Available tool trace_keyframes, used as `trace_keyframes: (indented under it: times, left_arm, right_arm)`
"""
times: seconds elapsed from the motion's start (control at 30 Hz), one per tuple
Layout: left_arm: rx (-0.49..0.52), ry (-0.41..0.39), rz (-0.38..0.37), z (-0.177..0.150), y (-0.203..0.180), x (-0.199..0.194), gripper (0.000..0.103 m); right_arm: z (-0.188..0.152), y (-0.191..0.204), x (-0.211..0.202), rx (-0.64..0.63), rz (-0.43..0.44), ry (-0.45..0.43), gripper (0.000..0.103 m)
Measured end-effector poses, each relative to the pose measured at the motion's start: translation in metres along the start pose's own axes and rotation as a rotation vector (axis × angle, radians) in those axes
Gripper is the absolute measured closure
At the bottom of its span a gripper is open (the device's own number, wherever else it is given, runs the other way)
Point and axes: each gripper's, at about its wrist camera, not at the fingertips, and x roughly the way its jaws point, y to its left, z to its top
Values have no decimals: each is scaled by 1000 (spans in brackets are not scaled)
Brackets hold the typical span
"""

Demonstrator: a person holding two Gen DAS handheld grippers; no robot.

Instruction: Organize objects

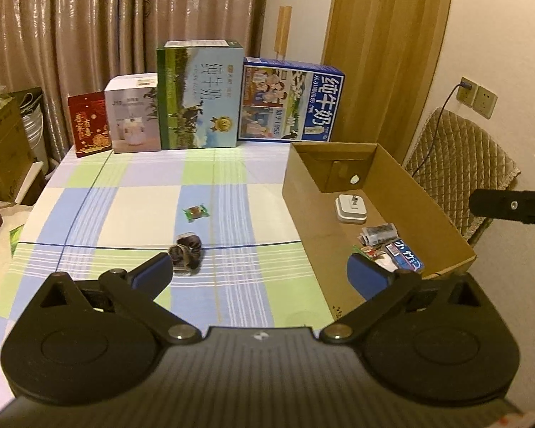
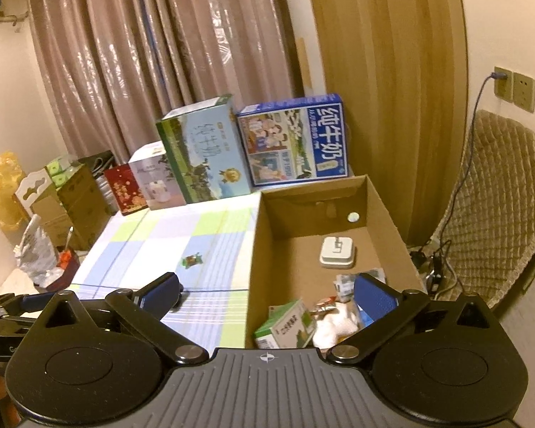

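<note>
Dark wrapper (image 1: 186, 251) is seen just beside the left tongs' (image 1: 260, 271) left finger; both tongs spread wide, nothing pinched.

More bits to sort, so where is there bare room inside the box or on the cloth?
Cardboard box: bare floor around the white charger; the near end is crowded with packets. Tablecloth: bare left of the green candy and dark wrapper.

1. One cardboard box (image 1: 428, 192).
2. Four upright cartons behind the cardboard box: red (image 1: 89, 125), white (image 1: 133, 114), green (image 1: 199, 96), blue (image 1: 292, 101).
3. Two loose items left of the cardboard box: green candy (image 1: 196, 212), dark bundle (image 1: 186, 250).
</note>
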Motion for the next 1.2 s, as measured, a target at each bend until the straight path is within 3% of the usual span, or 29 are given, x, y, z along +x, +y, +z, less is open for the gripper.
trace_keyframes:
  times: [0.53,0.73,0.97,1.2]
  left_arm:
    - [3,6,0,-12,27,5,1]
    - [-21,24,-4,-26,55,17,1]
    - [-5,55,40,-45,91,36,1]
    - [-9,93,70,-54,126,65,1]
  right_arm:
    - [-9,33,18,-4,42,-1,2]
    - [-19,52,30,10,60,-69,2]
    - [-28,84,57,-35,109,-113,2]
    - [-43,112,108,-68,167,-54,2]
